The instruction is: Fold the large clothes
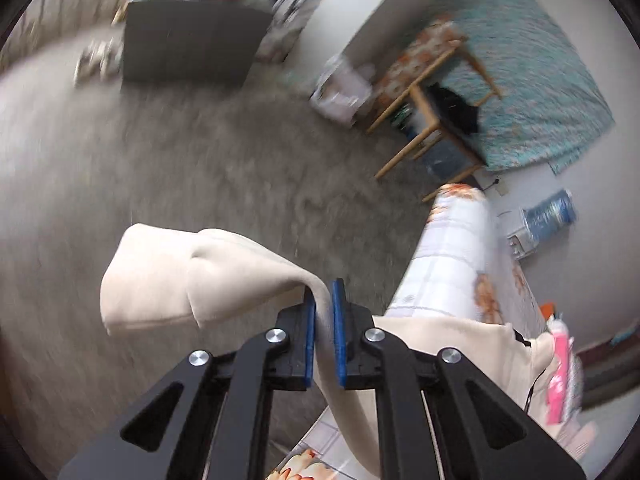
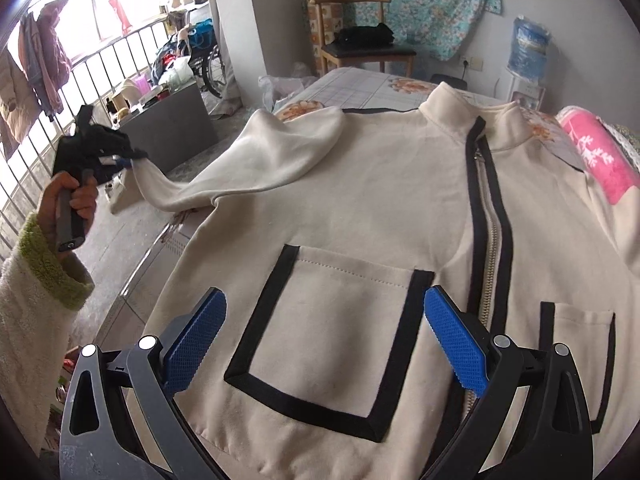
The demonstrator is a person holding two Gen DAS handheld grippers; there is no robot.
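- Cream jacket [image 2: 360, 200] lies face up, zipped, across the bed [image 2: 360, 84]; its sleeve [image 2: 248, 164] reaches past the bed's left edge.
- Left gripper [image 1: 323, 304] is clamped on that sleeve's cuff end, lifted clear of the bed.
- Right gripper [image 2: 324, 336] hovers with jaws wide over the chest pocket [image 2: 332, 328], holding nothing.
- Best, I judge: carry the sleeve straight across the chest, keep it taut, then lay it flat.
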